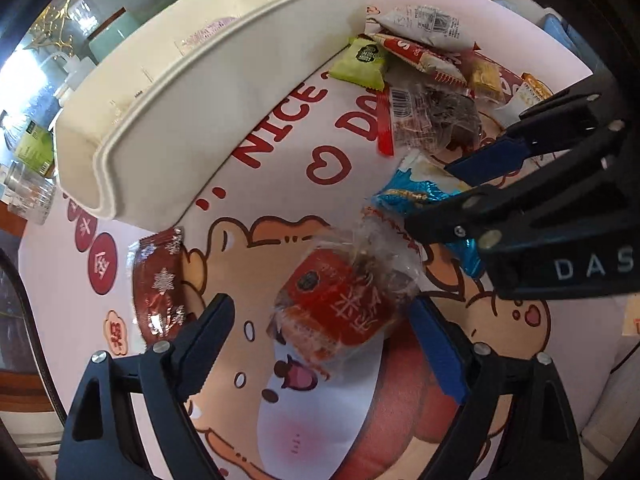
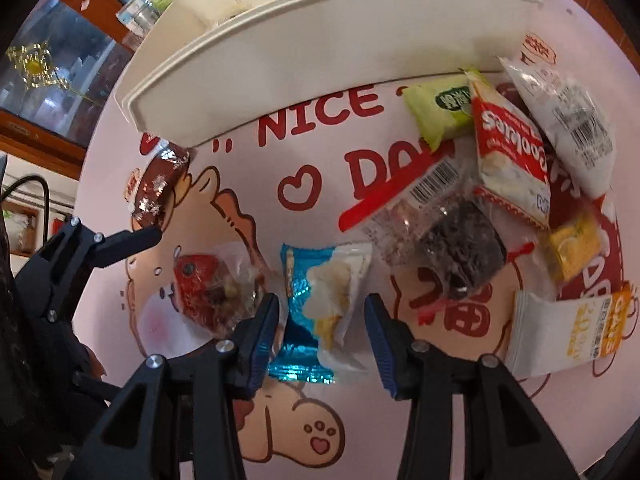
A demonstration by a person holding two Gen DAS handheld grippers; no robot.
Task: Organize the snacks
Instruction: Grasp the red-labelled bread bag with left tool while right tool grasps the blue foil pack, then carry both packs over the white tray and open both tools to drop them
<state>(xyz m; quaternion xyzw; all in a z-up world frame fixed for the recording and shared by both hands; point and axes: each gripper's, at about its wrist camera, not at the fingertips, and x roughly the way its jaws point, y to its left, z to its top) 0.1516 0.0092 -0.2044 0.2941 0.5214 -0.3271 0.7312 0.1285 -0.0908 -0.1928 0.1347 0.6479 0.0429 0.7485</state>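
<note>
The left gripper [image 1: 320, 334] hangs released, the red-wrapped snack [image 1: 336, 308] between its jaws at 12 o'clock. The right gripper [image 2: 322, 330] is likewise spread around the blue-wrapped snack [image 2: 320, 316], long axis 12-to-6; white bin [image 2: 320, 52] beyond.

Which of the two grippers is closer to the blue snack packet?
Right. The right gripper has its open jaws on either side of the blue snack packet; the left gripper sits beside it, open around the red-wrapped snack.
</note>
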